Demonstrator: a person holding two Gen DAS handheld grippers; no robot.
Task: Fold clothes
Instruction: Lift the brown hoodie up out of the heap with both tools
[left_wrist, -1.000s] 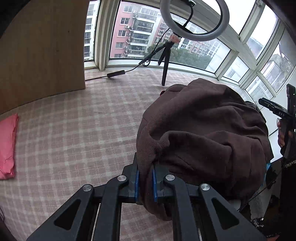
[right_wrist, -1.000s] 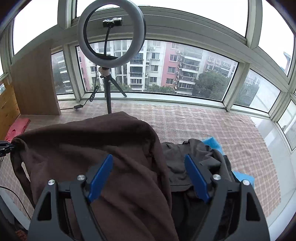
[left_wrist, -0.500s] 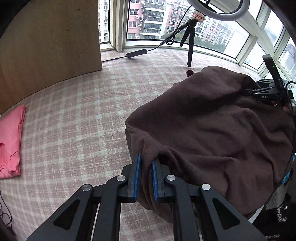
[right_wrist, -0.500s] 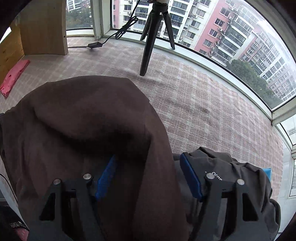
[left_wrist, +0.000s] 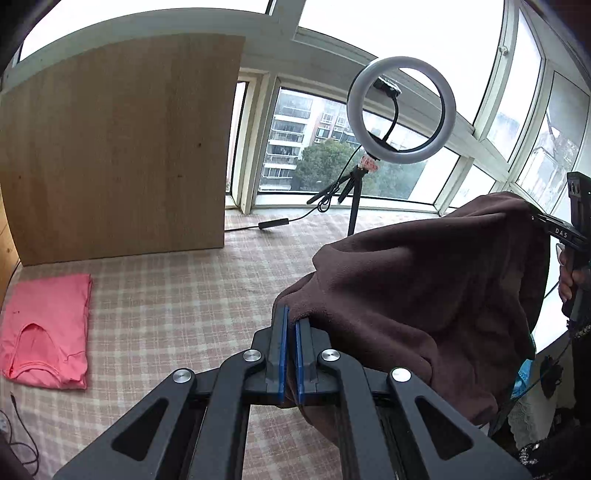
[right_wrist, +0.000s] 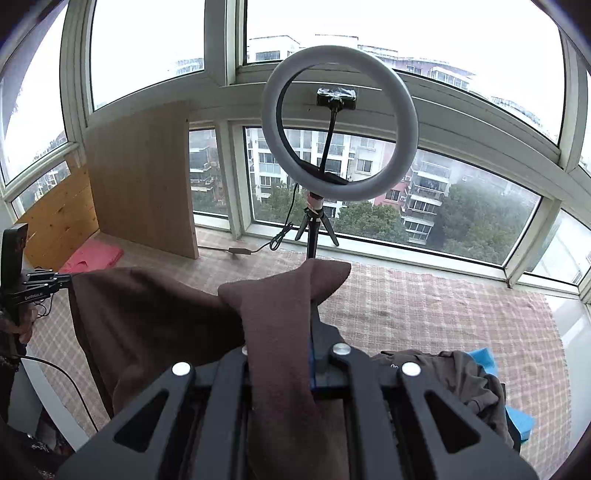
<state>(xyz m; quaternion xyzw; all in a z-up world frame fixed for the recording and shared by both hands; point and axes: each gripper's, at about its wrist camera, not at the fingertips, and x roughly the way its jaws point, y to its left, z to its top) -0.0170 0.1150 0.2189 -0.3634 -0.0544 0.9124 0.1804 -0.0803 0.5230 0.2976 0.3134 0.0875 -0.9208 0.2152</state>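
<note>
The left gripper (left_wrist: 290, 325) pinches one corner of the brown top (left_wrist: 424, 291). The right gripper (right_wrist: 280, 325) pinches the other corner. The top hangs between them above the checked cloth (left_wrist: 177, 295). It looks soft and floppy, so corners are the best holds.

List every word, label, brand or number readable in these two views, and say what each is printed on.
"DAS" - white letters on the black body of the right gripper, seen from the left wrist.
White lettering on the left gripper, seen from the right wrist - seems to begin "Gen", too small to read surely.
Pale print on the dark grey garment, right wrist view - mostly hidden, unreadable.
Nothing else legible.
</note>
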